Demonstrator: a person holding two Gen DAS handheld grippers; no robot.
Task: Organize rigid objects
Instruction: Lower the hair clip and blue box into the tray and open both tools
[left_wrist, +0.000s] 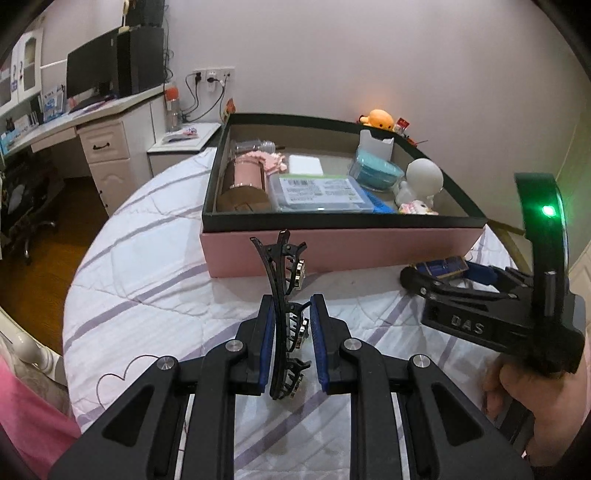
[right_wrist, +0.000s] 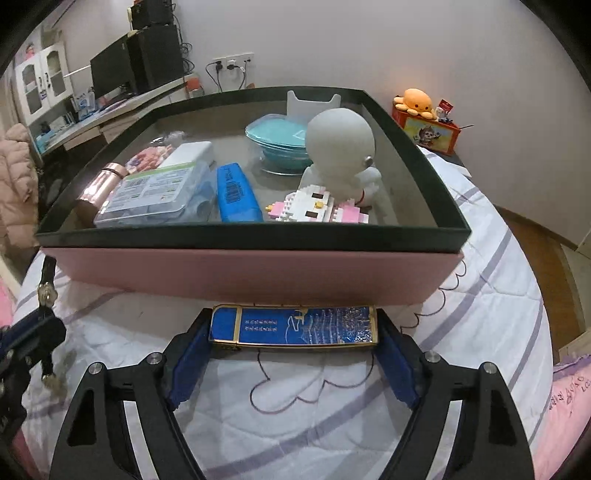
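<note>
Nearest the left camera, the left gripper (left_wrist: 291, 339) was narrowed around a black hair clip (left_wrist: 284, 306) standing on edge between its blue pads; the left pad touched the clip's curved spine, while a sliver of gap showed by the right pad, so the hold looked light. The right gripper (right_wrist: 293, 341) stood fairly wide yet gripped a blue and gold case (right_wrist: 293, 326) end to end, just above the quilted bedspread (right_wrist: 314, 406).

Just beyond both tools sat the pink box (right_wrist: 258, 271) with its dark rim, already crowded: a white round-headed figure (right_wrist: 340, 147), a brick-built toy (right_wrist: 317, 208), a blue bar (right_wrist: 236, 194), a labelled clear case (right_wrist: 159, 188), a teal bowl (right_wrist: 277, 138) and a copper tumbler (right_wrist: 98, 192).

The 2 loads seemed bound for that box. The clip, held near 1 end, could pivot or slip when lifted. The case, pinched only at its short ends, might twist out or catch the rim if carried low. Free floor inside looked scarce, so setting either down could topple the figure.
</note>
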